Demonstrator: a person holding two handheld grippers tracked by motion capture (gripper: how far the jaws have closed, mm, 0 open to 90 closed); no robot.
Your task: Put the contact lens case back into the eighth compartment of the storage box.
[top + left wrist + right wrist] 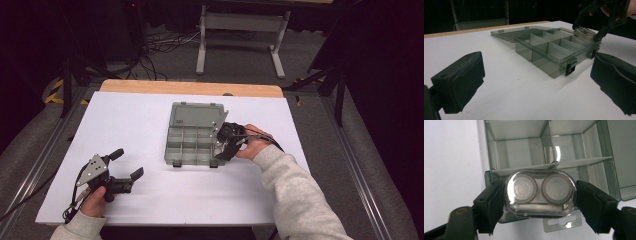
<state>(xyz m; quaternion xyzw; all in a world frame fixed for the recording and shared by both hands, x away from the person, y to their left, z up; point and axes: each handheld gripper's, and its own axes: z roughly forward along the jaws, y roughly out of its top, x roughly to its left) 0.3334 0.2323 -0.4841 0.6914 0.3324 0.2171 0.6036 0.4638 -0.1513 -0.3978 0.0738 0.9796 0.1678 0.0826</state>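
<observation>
The right gripper (539, 202) is holding a small clear blister pack (540, 193) by its two short ends, the black pads pressing against the plastic on either side (the pack shows two round items and a hang tab at its lower edge). It is hovering over the near-right corner of the open compartment box (192, 142), just above the box's rim, as the left gripper view shows, with nothing yet resting inside. The box is lying on the white table (125, 125) with its lid (192, 114) folded back flat, and every compartment that can be seen is looking empty. Further out, the left gripper (129, 165) is sitting well apart from the box near the table's front-left, its jaws standing wide with nothing between them. Judging by this, the pick-up is done and the pack is at the box; lowering it into a compartment, letting go, and perhaps closing the lid are what remain.
</observation>
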